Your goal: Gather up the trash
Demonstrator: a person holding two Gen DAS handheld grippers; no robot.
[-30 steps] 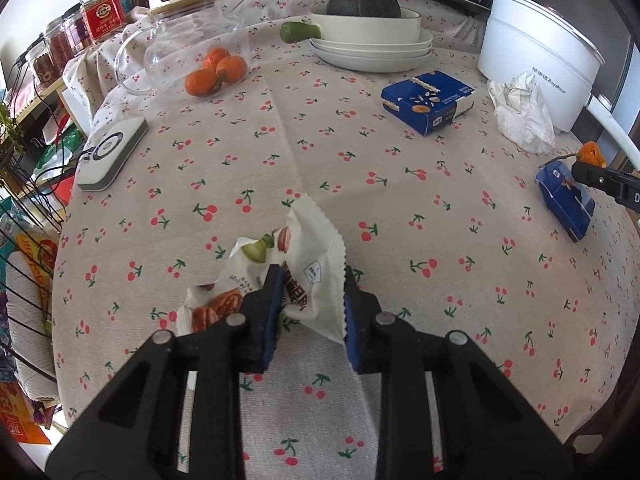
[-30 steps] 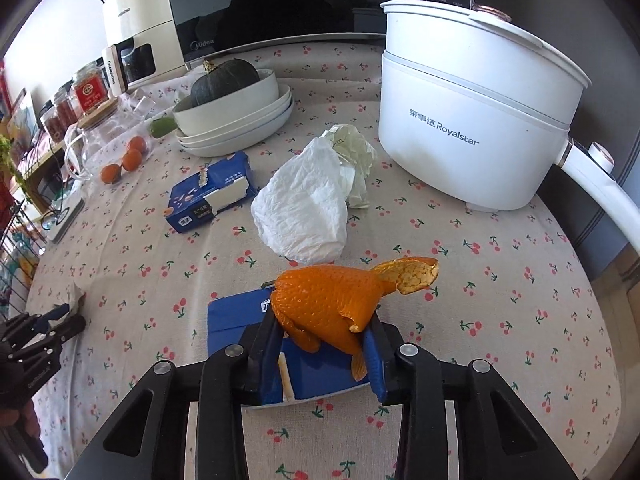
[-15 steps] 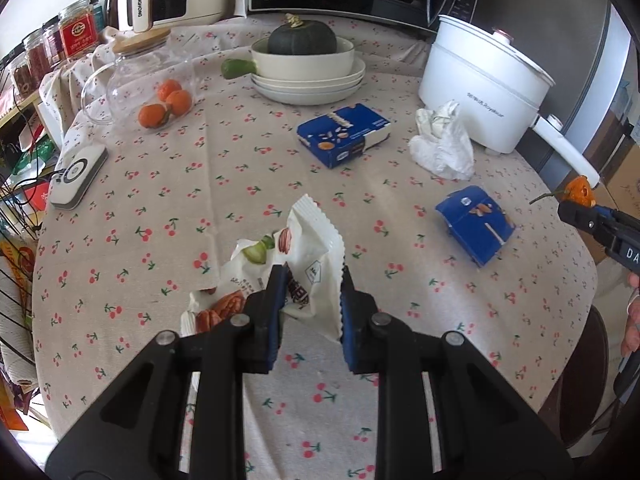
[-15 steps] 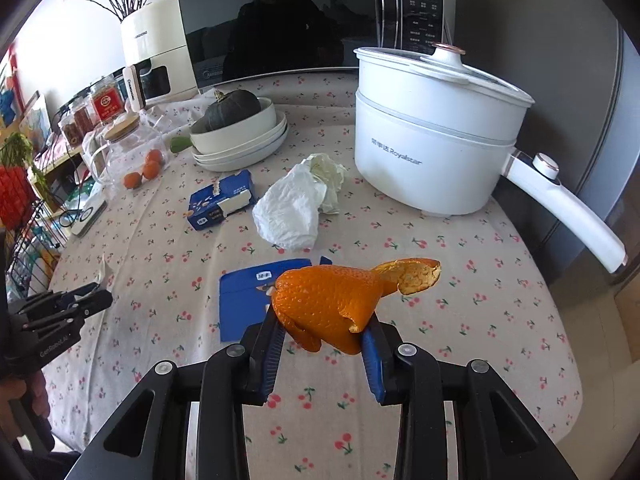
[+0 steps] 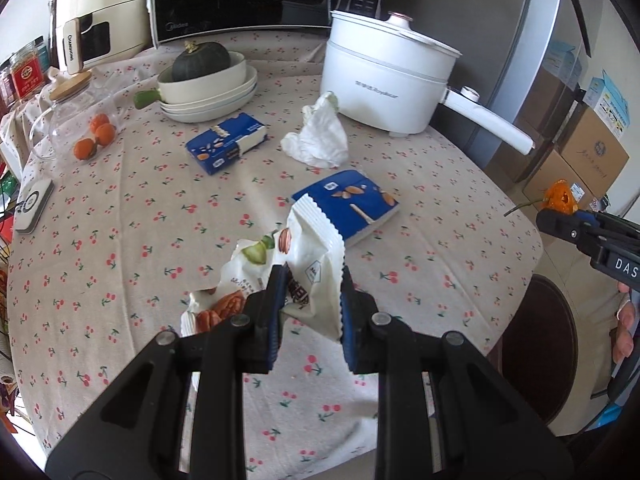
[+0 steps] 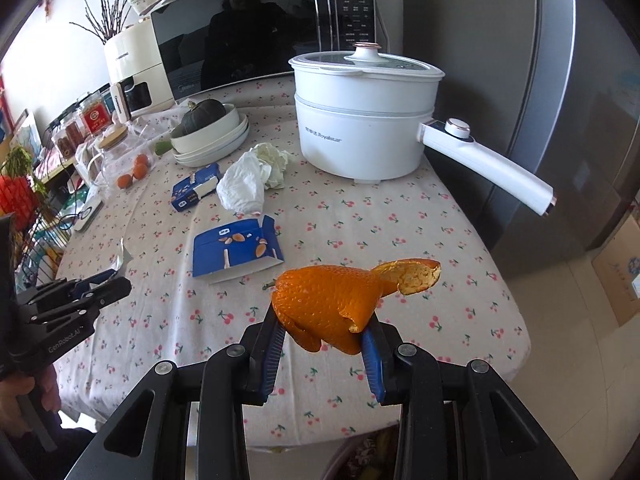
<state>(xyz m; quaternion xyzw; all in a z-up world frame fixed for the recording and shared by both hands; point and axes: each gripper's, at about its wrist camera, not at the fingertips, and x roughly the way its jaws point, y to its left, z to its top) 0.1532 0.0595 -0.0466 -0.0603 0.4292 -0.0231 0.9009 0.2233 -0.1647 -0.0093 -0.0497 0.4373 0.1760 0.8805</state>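
Cherry-print tablecloth [image 5: 120,240] filling the view: left gripper [image 5: 312,300] is clamping a snack wrapper [image 5: 308,252] above it, right gripper [image 6: 324,332] is pinching orange peel [image 6: 332,304] past the near edge

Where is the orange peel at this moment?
The orange peel is held in the right claw, raised above the table's near edge in the right wrist view.

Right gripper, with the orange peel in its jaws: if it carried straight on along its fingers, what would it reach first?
The right gripper, shut on the orange peel, points over the tablecloth. Bare cloth comes first, then probably the white electric pot; the flattened blue box lies left of that line. Depth is uncertain.
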